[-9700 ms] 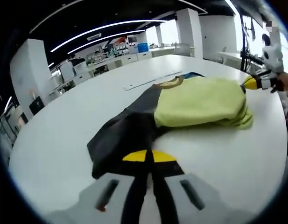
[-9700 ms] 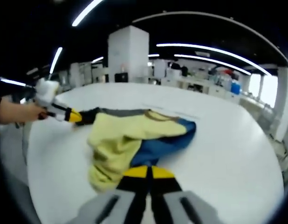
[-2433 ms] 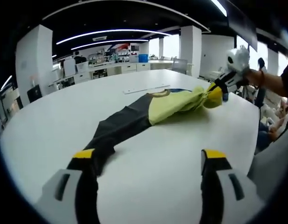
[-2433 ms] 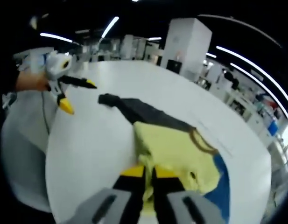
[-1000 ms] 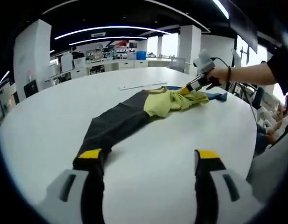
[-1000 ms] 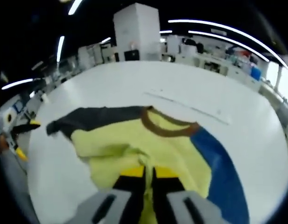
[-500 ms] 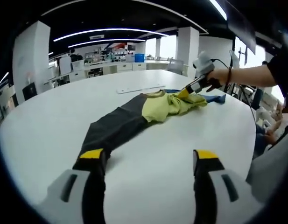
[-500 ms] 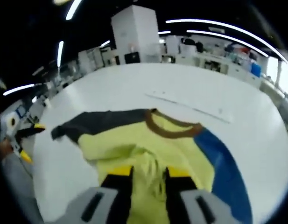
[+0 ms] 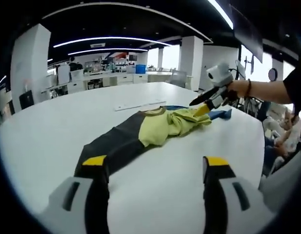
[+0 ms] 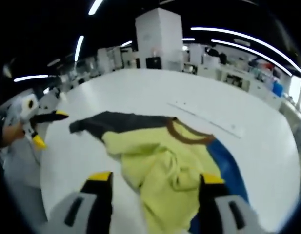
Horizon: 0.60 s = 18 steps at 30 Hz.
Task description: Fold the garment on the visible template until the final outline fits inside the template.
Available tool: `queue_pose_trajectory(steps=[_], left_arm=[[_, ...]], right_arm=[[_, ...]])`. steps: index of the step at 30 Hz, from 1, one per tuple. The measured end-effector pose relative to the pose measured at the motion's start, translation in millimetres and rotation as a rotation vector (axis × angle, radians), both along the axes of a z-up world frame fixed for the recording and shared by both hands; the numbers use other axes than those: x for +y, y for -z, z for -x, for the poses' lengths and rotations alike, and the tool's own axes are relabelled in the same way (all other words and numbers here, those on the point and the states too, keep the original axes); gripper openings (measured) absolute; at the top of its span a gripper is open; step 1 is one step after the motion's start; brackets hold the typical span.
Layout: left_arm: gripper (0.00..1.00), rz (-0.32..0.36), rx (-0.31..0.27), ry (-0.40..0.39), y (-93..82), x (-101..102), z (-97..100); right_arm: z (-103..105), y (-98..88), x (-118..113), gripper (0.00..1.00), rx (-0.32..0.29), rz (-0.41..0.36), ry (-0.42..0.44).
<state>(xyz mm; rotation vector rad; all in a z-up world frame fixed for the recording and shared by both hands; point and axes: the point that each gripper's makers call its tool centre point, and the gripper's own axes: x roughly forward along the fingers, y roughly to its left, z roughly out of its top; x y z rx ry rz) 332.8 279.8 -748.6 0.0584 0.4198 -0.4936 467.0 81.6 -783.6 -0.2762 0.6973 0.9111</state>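
The white counter (image 9: 52,126) carries the garment (image 9: 155,127), a shirt with a yellow body, dark sleeve, blue sleeve and brown collar, lying rumpled near the far edge beside a pale flat strip (image 9: 139,104). The right hand-held gripper (image 10: 152,181), clenched on the yellow cloth a second ago, now hangs released above it, jaws spread. The left hand-held gripper (image 9: 152,163) stays released, its jaw beside the dark sleeve end.

Bright ceiling strips, fisheye-warped, blurred edges
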Motion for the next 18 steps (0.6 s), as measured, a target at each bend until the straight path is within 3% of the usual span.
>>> queue_pose_trajectory(steps=[7, 18], left_arm=[[0.74, 0.003, -0.017, 0.051, -8.1, -22.8, -14.7], [0.66, 0.016, 0.001, 0.11, 0.6, -54.6, -29.4]], right_arm=[[21.5, -2.4, -13.6, 0.74, -0.023, 0.026, -0.041], [35.9, -10.3, -27.4, 0.62, -0.128, 0.015, -0.069]])
